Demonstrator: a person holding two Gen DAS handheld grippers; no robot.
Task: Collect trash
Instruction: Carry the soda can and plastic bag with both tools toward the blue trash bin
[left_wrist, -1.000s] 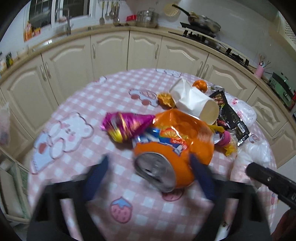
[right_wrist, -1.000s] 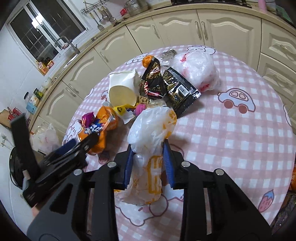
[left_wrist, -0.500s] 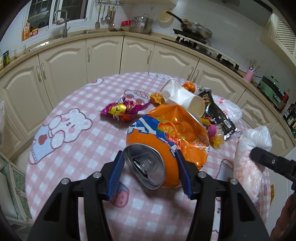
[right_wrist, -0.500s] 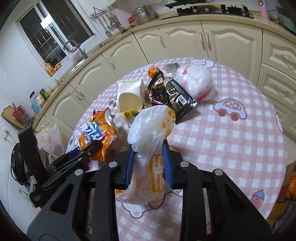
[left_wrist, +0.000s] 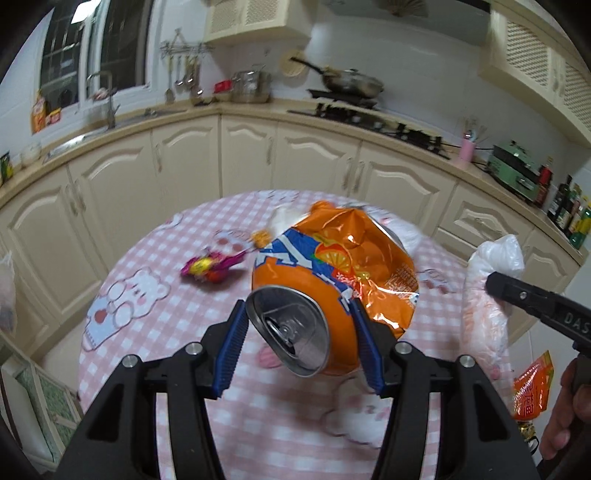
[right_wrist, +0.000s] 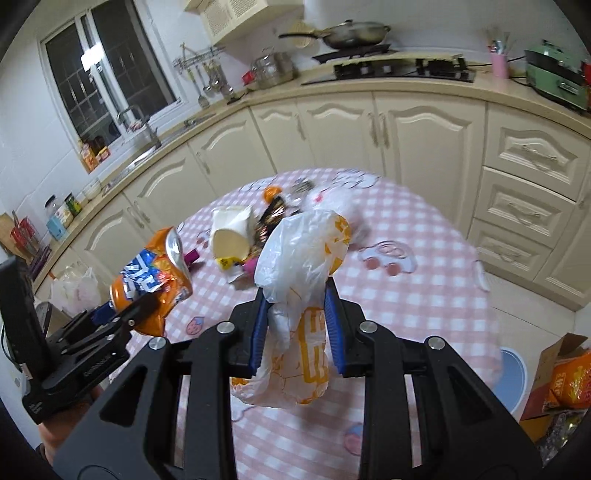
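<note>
My left gripper is shut on a crushed orange soda can and holds it above the pink checked table. The can also shows in the right wrist view, at the left. My right gripper is shut on a white and yellow plastic bag, held above the table; the bag also shows in the left wrist view, at the right. On the table lie a white paper cup, black snack wrappers, a white plastic bag and a purple candy wrapper.
Cream kitchen cabinets curve behind the table. A blue bin and a cardboard box with orange packets stand on the floor at the right. A bag of rubbish sits by the left cabinets.
My left gripper closed on the soda can and lifted it off the table. My right gripper rose too, still holding the plastic bag. Both views tilted up toward the cabinets.
</note>
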